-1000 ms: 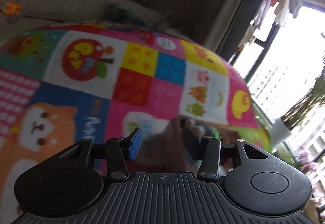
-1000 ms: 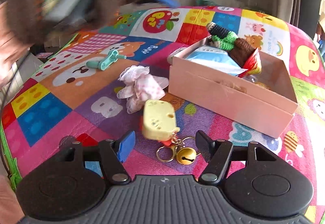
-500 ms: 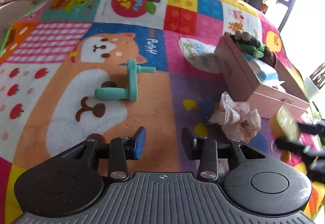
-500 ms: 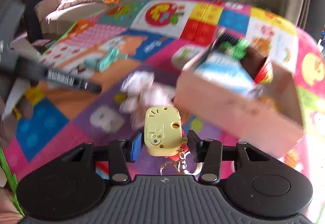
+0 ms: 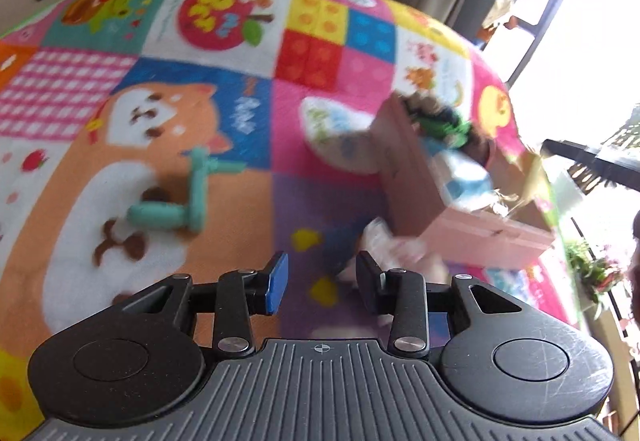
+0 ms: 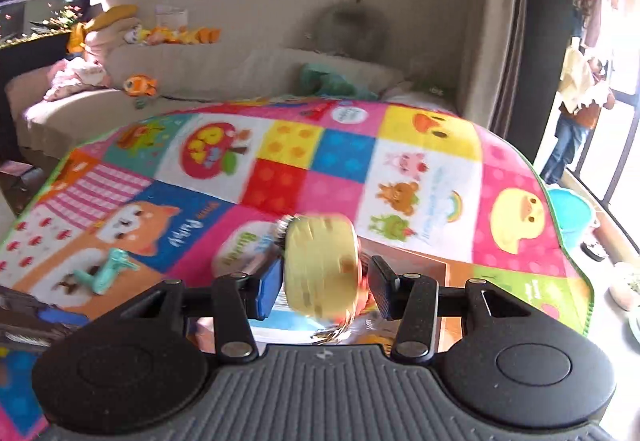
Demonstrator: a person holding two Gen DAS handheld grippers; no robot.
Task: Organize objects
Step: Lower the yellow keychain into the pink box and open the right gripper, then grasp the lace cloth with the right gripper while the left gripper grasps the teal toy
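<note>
Two sets of tongs here, and only one has anything in it. The right tongs (image 6: 322,281) are clamped on a yellow toy (image 6: 320,265) with a key ring dangling under it, left pad flat on its side, though motion blur hides how the right pad meets it. The pink box (image 6: 424,269) sits directly below and just ahead of those tongs; its brown inner wall peeks out right behind the toy. So my guess is the next bit is basically a straight drop: the toy is already over the box, nothing sideways needed, just lower and let go. Watch the dangling ring so it doesn't catch on the rim.

The left tongs (image 5: 322,283) are partly open with nothing between the pads, hanging over the play mat (image 5: 240,201). From them, the crumpled white and pink cloth (image 5: 394,247) lies just ahead and a bit to the right, touching the near corner of the pink box. The teal handle thing (image 5: 188,201) is further off to the front-left, its long bar running roughly away from the tongs with a stub sticking out each way. I'd say the left hand is the nearer one for both leftovers, cloth first.
</note>
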